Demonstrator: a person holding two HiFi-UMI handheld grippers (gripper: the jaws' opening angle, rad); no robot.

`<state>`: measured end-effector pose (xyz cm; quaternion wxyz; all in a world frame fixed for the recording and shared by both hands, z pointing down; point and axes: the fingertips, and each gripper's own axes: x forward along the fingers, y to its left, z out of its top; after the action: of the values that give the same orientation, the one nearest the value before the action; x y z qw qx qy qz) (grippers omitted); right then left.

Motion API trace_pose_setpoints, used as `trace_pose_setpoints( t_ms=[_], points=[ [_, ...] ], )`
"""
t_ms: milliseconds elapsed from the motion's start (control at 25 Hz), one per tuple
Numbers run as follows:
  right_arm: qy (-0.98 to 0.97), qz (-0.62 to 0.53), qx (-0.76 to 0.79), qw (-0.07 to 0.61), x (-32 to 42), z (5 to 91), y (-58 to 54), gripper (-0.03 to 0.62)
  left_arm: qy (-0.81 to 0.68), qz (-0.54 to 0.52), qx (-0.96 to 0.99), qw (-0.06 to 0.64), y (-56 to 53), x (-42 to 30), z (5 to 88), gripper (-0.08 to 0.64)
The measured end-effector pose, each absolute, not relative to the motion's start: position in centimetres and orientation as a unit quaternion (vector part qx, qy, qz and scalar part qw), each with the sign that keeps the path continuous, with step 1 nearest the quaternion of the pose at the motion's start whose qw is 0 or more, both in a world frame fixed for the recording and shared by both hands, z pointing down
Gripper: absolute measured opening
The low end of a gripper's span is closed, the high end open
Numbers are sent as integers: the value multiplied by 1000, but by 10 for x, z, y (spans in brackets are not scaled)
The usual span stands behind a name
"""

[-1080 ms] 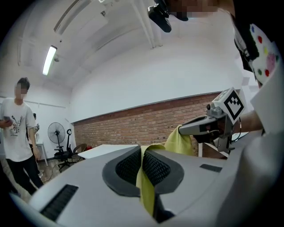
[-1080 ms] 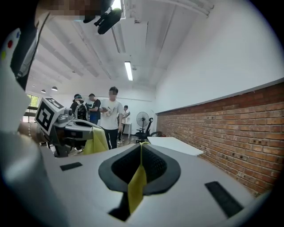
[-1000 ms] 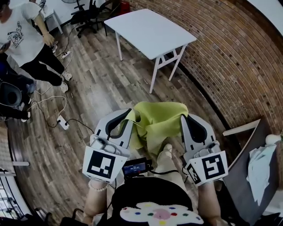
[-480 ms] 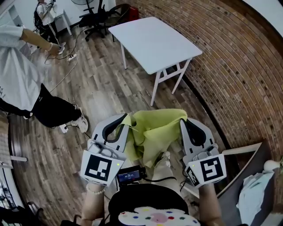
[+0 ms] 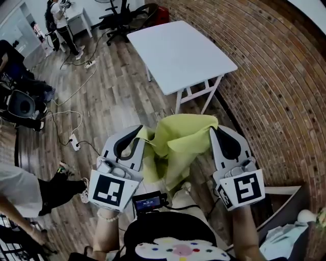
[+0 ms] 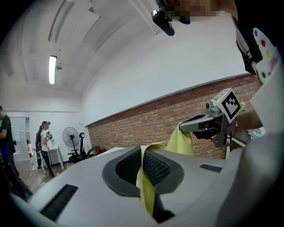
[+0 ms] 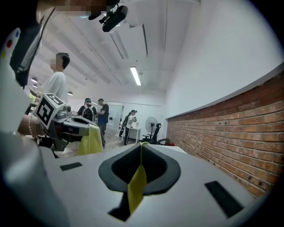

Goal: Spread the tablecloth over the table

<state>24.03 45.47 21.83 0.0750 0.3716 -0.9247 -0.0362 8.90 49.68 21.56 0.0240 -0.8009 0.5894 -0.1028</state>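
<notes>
A yellow-green tablecloth (image 5: 175, 142) hangs bunched between my two grippers in the head view, above the wooden floor. My left gripper (image 5: 141, 133) is shut on one edge of it; in the left gripper view the cloth (image 6: 146, 186) is pinched between the dark pads. My right gripper (image 5: 213, 129) is shut on the other edge, and a strip of cloth (image 7: 137, 186) shows between its pads. The white table (image 5: 181, 51) stands ahead, just beyond the cloth, bare on top.
A brick wall (image 5: 275, 71) runs along the right of the table. Cables and a power strip (image 5: 74, 142) lie on the floor at left. People (image 5: 58, 15) stand at far left, office chairs (image 5: 119, 12) behind the table. A person's leg (image 5: 51, 188) is near my left side.
Both grippers have carried the cloth forward toward the white table, which now lies closer. The person at left has shifted back and out toward the lower left.
</notes>
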Motion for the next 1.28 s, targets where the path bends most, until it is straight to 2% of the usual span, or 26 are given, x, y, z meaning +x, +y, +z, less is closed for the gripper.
trace_pose_setpoints(
  t_ms=[360, 600, 920, 1280],
  points=[
    [-936, -41, 344, 55, 288, 212, 392, 34, 607, -107, -786, 38, 436, 143, 207, 15],
    [-942, -44, 329, 60, 300, 222, 363, 34, 621, -110, -775, 37, 412, 152, 212, 14],
    [-936, -47, 343, 61, 290, 225, 333, 34, 626, -107, -771, 47, 378, 126, 214, 14],
    [-897, -48, 434, 72, 245, 231, 290, 34, 563, -105, -817, 65, 313, 57, 224, 14]
  ],
)
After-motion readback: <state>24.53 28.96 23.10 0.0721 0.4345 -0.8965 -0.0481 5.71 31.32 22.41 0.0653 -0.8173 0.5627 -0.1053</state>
